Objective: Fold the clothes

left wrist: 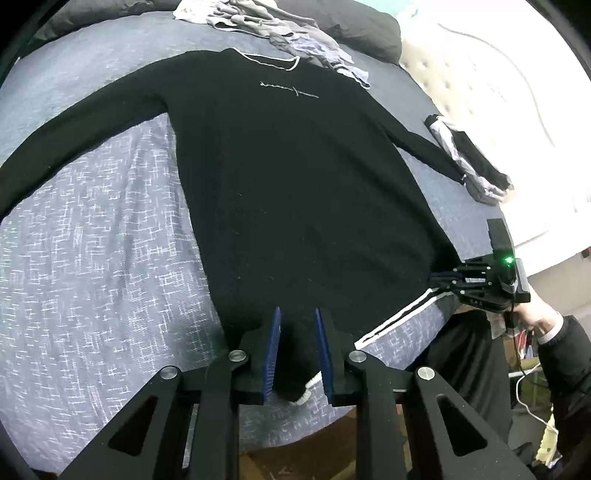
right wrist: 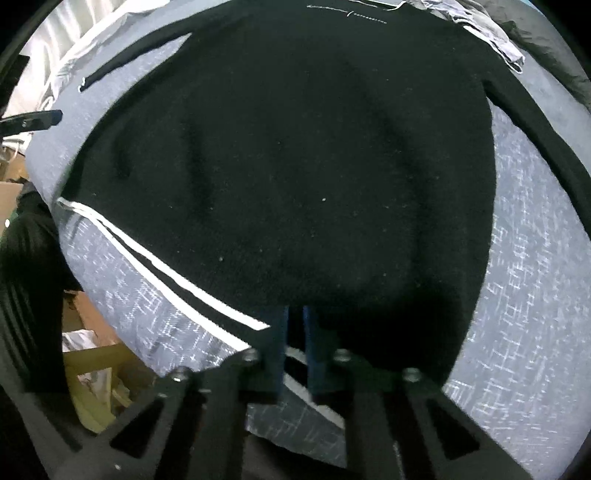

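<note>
1. One black sweater point(left wrist: 295, 177) lies flat on the gray-blue bed cover point(left wrist: 92, 258), front side up, with both sleeves spread out to the sides.
2. The sweater has two white stripes point(left wrist: 399, 317) along its bottom edge.
3. The left gripper point(left wrist: 297, 350) has its two blue pads a little apart, and a bunch of the sweater's bottom corner is squeezed between them.
4. The right gripper point(right wrist: 294, 347) has its two blue pads close together, pinching the other end of the bottom edge.
5. From the left gripper, the rest of the sweater stretches away in front of the jaws.
6. A person's hand point(left wrist: 535, 310) holds the right gripper from behind.
7. One pile of loose clothes point(left wrist: 266, 26) sits far past the sweater's neck.
8. One folded black and white piece point(left wrist: 469, 162) lies just beyond the end of one sleeve.
</note>
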`<move>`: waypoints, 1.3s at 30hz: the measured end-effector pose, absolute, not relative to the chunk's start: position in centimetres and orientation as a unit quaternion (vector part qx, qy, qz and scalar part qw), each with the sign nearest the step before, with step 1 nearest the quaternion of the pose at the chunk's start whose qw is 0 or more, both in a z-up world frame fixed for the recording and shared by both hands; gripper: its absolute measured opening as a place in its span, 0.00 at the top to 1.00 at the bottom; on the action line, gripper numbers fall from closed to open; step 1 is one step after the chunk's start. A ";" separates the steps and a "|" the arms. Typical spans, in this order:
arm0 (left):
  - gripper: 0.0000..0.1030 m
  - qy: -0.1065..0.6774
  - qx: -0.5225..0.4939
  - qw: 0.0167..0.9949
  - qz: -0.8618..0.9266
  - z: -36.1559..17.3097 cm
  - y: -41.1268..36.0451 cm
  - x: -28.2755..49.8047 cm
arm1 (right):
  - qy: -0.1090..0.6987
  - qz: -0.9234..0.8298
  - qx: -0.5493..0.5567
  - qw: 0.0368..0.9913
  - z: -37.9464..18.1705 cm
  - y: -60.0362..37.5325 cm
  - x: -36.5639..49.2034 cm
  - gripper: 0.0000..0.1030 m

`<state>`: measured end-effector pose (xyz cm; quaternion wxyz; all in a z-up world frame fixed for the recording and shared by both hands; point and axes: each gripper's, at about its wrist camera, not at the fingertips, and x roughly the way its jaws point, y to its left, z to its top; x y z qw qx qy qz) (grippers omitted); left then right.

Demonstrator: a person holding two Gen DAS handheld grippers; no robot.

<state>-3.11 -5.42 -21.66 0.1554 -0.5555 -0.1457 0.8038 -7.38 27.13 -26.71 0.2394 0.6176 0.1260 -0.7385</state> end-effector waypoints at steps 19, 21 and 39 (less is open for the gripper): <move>0.79 -0.171 -0.561 0.157 0.795 -21.8 -6.0 -3.4 | 0.075 -0.733 0.615 0.281 -24.2 27.8 -5.5 0.98; 0.79 -0.174 -0.564 0.154 0.792 -22.1 -6.2 -3.4 | 0.071 -0.730 0.619 0.280 -24.7 28.0 -5.7 0.98; 0.69 -0.185 -0.583 0.137 0.779 -24.8 -7.6 -4.2 | -0.039 -0.779 0.603 0.167 -21.1 36.7 -8.4 0.67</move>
